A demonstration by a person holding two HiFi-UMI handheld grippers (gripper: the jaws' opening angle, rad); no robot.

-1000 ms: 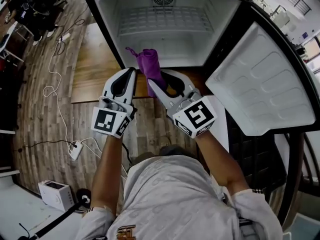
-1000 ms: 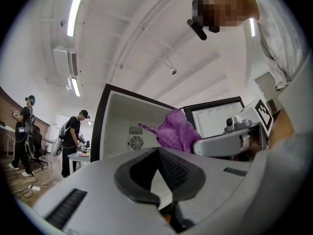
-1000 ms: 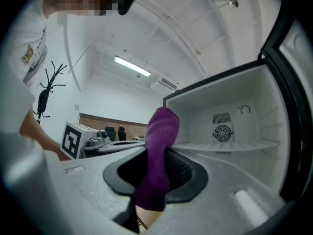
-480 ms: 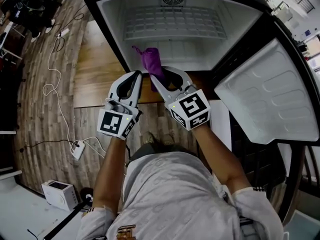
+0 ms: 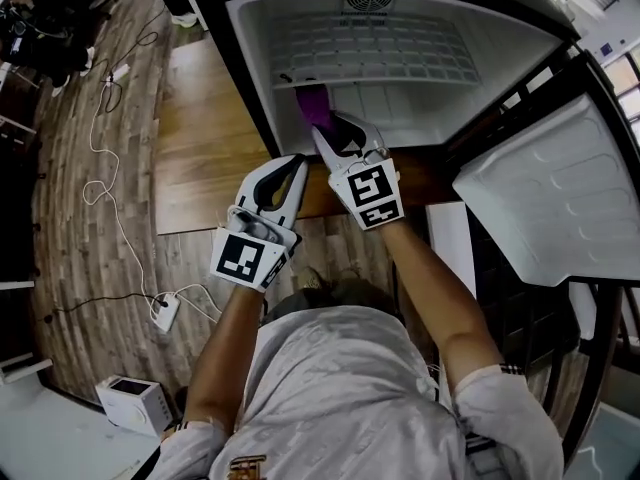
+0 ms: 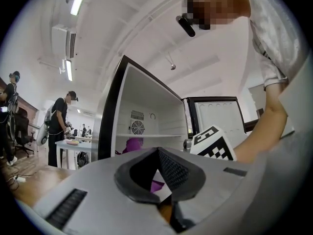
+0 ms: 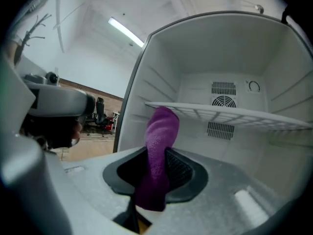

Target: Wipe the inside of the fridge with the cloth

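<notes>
Cloth (image 5: 314,103) at the fridge (image 5: 250,78) mouth, just under its shelf (image 5: 360,48).
Your right claw (image 5: 322,128) clamps it; your left claw (image 5: 297,163) is together, empty, outside the fridge. Snag that shelf and you may lose the cloth.

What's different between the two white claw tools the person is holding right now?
The right gripper clamps a purple cloth; the left gripper is shut on nothing. The right gripper's tip is at the fridge opening; the left gripper sits farther out, short of it. Both are white with a marker cube.
</notes>
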